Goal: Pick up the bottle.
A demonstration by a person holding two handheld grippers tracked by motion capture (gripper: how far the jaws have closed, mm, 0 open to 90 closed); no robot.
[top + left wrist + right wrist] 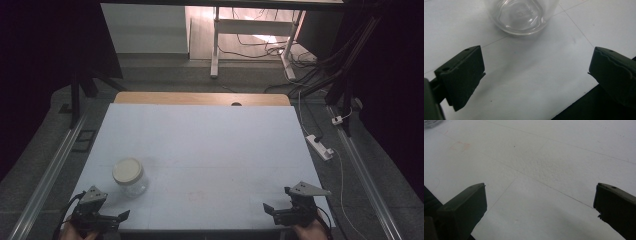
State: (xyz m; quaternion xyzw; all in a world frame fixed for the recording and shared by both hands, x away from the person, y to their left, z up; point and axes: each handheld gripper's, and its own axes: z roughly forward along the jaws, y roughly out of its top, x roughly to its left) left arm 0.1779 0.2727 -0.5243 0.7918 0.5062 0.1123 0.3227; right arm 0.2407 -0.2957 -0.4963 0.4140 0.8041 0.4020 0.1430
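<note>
A clear glass jar (131, 177) with a pale cream lid (127, 170) stood upright on the white table (210, 150), at about eight o'clock from the table's middle in the high view. The left gripper (112, 218) rested at the near edge, at roughly seven o'clock from the jar and just beside it without touching. In the left gripper view its two black jaws were spread wide, with bare table between them and nothing held; the jar's rounded glass base (520, 17) sat at twelve o'clock, slightly left of the gap's centre line and clear of both jaws.

The right gripper (280, 212) lay near the table's near right corner, at about five o'clock from the middle, well apart from the jar. Its jaws were likewise spread wide in the right gripper view, over empty white surface crossed by thin seam lines. A faint reddish patch (460, 145) marked the table at ten o'clock there, and a sliver of glass (431, 123) showed at eleven o'clock in the far corner
</note>
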